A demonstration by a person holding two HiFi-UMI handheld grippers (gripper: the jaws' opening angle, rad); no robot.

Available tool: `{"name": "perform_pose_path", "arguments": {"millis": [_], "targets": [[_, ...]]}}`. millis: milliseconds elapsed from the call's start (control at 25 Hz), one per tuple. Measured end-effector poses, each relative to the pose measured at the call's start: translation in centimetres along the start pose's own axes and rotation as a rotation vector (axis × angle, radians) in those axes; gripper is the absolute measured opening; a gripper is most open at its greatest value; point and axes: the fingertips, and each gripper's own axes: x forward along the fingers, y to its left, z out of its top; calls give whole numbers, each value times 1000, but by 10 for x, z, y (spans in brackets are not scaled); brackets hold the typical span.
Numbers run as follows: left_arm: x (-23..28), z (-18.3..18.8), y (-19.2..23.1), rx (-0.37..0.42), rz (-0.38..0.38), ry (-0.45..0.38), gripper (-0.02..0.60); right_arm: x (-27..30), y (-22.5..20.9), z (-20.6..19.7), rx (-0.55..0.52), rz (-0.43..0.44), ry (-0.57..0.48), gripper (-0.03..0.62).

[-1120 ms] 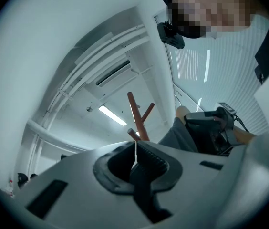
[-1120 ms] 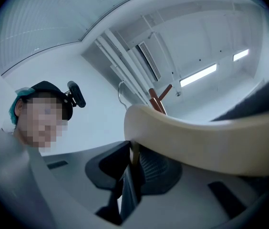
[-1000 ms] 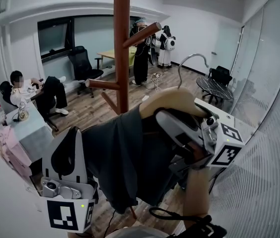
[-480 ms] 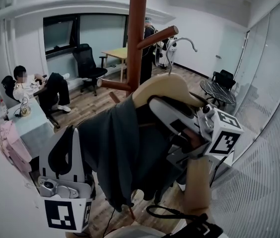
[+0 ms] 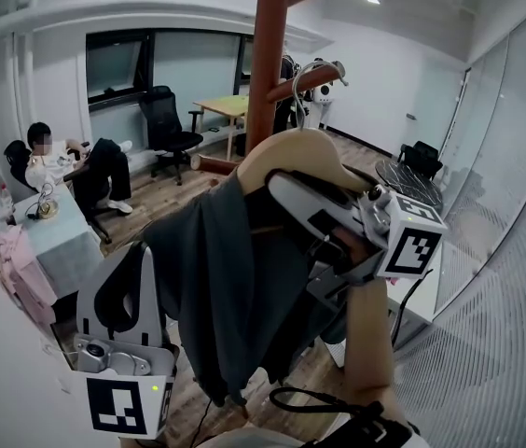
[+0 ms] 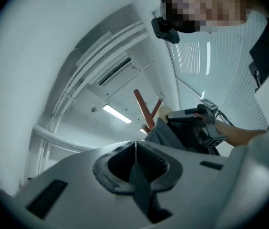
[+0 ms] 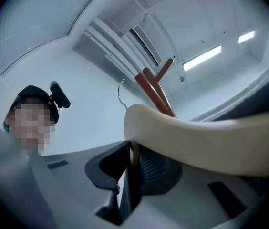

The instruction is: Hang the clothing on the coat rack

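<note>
Right gripper (image 5: 280, 192) clamped the hanger (image 5: 302, 147), held high, with its hook (image 5: 313, 66) at a rack (image 5: 269, 54) peg; seated or not, unclear. The shirt (image 5: 226, 287) hung off the hanger. Left gripper (image 5: 118, 271), lower, had its fingers pinched together on the shirt's edge.

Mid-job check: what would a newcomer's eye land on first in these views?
A dark grey garment draped on a cream hanger fills the middle of the head view, the hanger clamped in the right hand-held gripper. Just behind rises the red-brown coat rack, with the hanger's metal hook up at one of its pegs.
</note>
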Motion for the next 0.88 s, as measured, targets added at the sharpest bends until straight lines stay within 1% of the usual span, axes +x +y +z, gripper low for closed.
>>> {"name": "perform_pose_path", "arguments": {"millis": [200, 360, 640, 880], "targets": [[-5, 1, -6, 7, 1, 1, 25, 2, -1, -1, 10, 11, 13, 77], [-10, -5, -6, 16, 27, 20, 24, 0, -5, -4, 22, 20, 22, 77], [-12, -8, -13, 27, 26, 21, 25, -1, -13, -5, 54, 30, 31, 77], [-12, -7, -10, 16, 30, 9, 25, 2, -19, -4, 76, 33, 34, 77]]}}
